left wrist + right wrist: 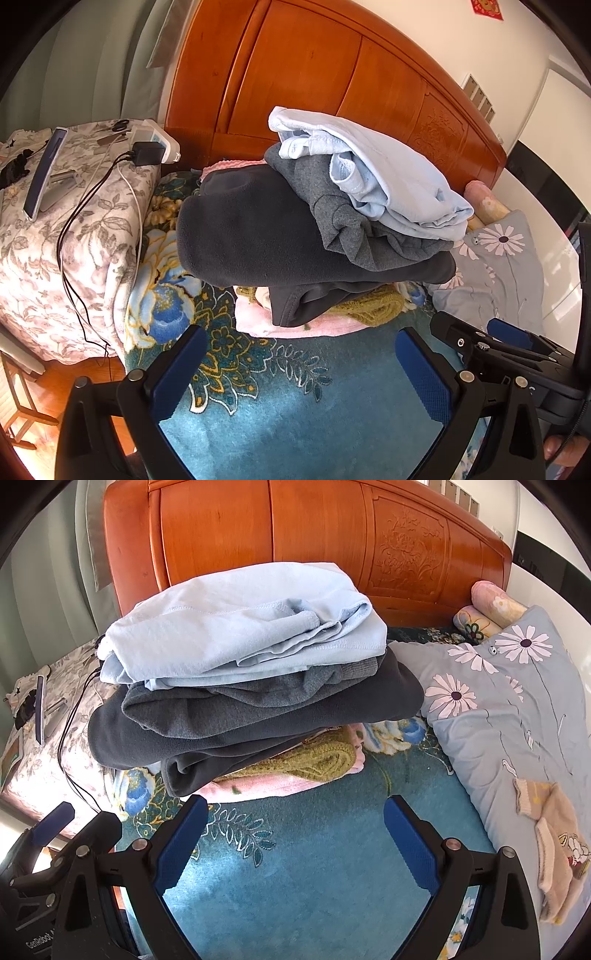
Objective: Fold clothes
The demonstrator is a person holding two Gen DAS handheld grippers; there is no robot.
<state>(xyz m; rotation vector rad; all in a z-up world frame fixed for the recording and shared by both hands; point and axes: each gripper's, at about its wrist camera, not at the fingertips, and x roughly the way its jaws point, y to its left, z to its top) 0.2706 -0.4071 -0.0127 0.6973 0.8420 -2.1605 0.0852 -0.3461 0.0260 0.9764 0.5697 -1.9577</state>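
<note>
- Clothes: a stack (236, 686) of folded garments sits on the bed, toward its headboard end. Top layer is a light blue garment (240, 635); under it a mid-grey fleece (236, 705), then a dark charcoal fleece (258, 734); at the bottom an olive knit (314, 762) and a pink piece (258, 788).
- Progress, as a judgement: five items look folded and stacked, so most of the work appears done. The blue top layer is loosely folded, with hems bunched at its right end.
- Possibly left: a small beige knitted piece (554, 845) lies flat on the grey daisy-print quilt (498, 709) at the bed's right edge. Cannot tell if it belongs to the task.
- Tools: left gripper (301, 369) has its jaws spread wide, nothing between them. Right gripper (295, 840) likewise wide apart and holding nothing. Both hover over the bare blanket, near the stack's front edge, not touching it.
- Surface: teal floral blanket (295, 886) covers the bed; soft, with a patch of sunlight on it.
- Room: carved orange wooden headboard (295, 535) behind the stack; white wall. At the bed's left edge, a stand draped in grey floral cloth (55, 236) carries a tablet (44, 173), charger (147, 153), cables, and scissors (120, 126).
</note>
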